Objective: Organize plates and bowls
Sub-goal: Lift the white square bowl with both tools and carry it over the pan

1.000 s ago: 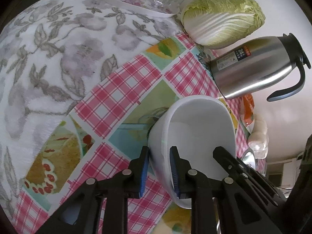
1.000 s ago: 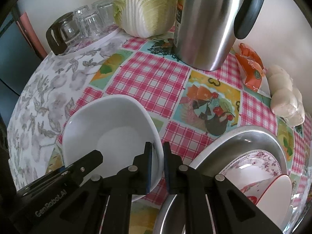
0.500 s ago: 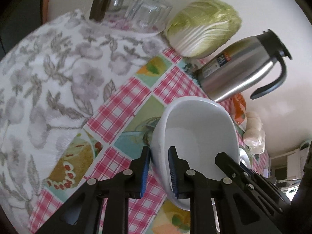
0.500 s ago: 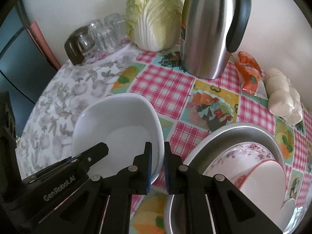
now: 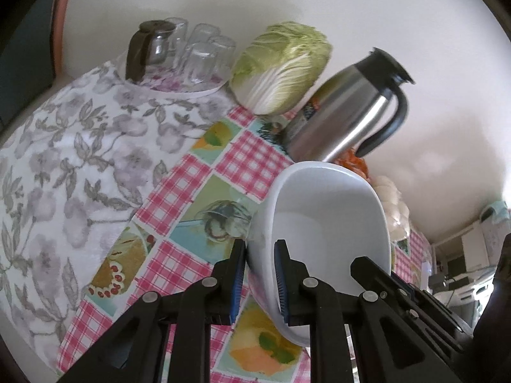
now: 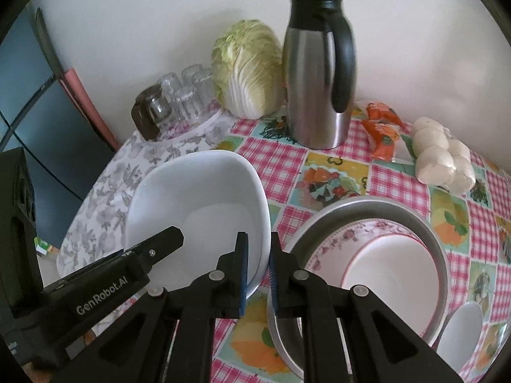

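Note:
A large white bowl (image 5: 329, 223) (image 6: 198, 198) hangs above the table, gripped from both sides. My left gripper (image 5: 260, 274) is shut on its left rim, one pad inside and one outside. My right gripper (image 6: 258, 265) is shut on its right rim in the same way. In the right wrist view a metal basin (image 6: 377, 206) stands to the right on the table, holding a floral plate (image 6: 338, 239), a red-rimmed white bowl (image 6: 392, 274) and a white spoon (image 6: 460, 328).
At the back stand a steel thermos jug (image 6: 319, 73), a napa cabbage (image 6: 249, 70) and upturned glasses on a tray (image 6: 179, 99). Orange packets (image 6: 380, 131) and a bag of white buns (image 6: 444, 159) lie back right. A floral cloth (image 5: 64, 159) covers the table's left part.
Both grippers have lifted the white bowl off the checked tablecloth. The table, jug and cabbage now look farther away and more of the wall shows.

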Demonstrator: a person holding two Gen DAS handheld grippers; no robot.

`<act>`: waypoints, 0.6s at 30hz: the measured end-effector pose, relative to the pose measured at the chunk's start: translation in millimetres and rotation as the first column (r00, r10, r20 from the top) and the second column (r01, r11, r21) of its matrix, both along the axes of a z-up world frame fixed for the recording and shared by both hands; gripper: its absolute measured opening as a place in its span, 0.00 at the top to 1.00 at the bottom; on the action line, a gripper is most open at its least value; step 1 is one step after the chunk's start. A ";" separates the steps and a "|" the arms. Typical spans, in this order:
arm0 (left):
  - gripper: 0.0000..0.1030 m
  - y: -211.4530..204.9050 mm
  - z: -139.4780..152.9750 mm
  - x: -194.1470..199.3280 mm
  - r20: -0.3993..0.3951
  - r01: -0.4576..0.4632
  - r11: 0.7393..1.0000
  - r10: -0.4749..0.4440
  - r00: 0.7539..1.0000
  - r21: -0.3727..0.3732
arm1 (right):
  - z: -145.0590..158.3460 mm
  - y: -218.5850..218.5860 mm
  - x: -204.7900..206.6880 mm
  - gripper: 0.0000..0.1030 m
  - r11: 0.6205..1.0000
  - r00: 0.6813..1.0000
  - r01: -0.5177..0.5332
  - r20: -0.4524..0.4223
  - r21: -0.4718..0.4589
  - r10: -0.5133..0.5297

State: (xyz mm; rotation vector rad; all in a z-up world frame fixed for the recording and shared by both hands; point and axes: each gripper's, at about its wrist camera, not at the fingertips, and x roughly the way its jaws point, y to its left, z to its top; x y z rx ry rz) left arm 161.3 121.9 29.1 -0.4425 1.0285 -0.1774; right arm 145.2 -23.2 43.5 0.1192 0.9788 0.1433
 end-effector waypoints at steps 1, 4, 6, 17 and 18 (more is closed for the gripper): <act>0.81 -2.8 2.0 -1.8 0.005 0.005 1.000 -0.005 1.000 0.004 | 1.1 -3.2 -4.0 0.88 1.000 1.000 0.008 0.006 0.008 -0.008; 0.81 -12.9 8.4 -9.6 0.020 0.023 0.999 -0.024 1.000 0.029 | 3.3 -13.4 -15.8 0.88 0.999 0.999 0.032 0.017 0.038 -0.033; 0.81 -20.5 12.4 -14.5 0.032 0.038 0.998 -0.040 0.999 0.045 | 5.3 -19.9 -23.8 0.88 0.998 0.998 0.045 0.029 0.050 -0.047; 0.81 -57.6 28.5 -30.1 0.066 0.095 0.988 -0.103 0.992 0.119 | 14.8 -53.6 -47.6 0.88 0.991 0.993 0.079 0.074 0.107 -0.088; 0.81 -61.9 30.1 -30.9 0.069 0.097 0.987 -0.106 0.992 0.130 | 15.9 -56.1 -48.6 0.88 0.991 0.993 0.079 0.075 0.111 -0.088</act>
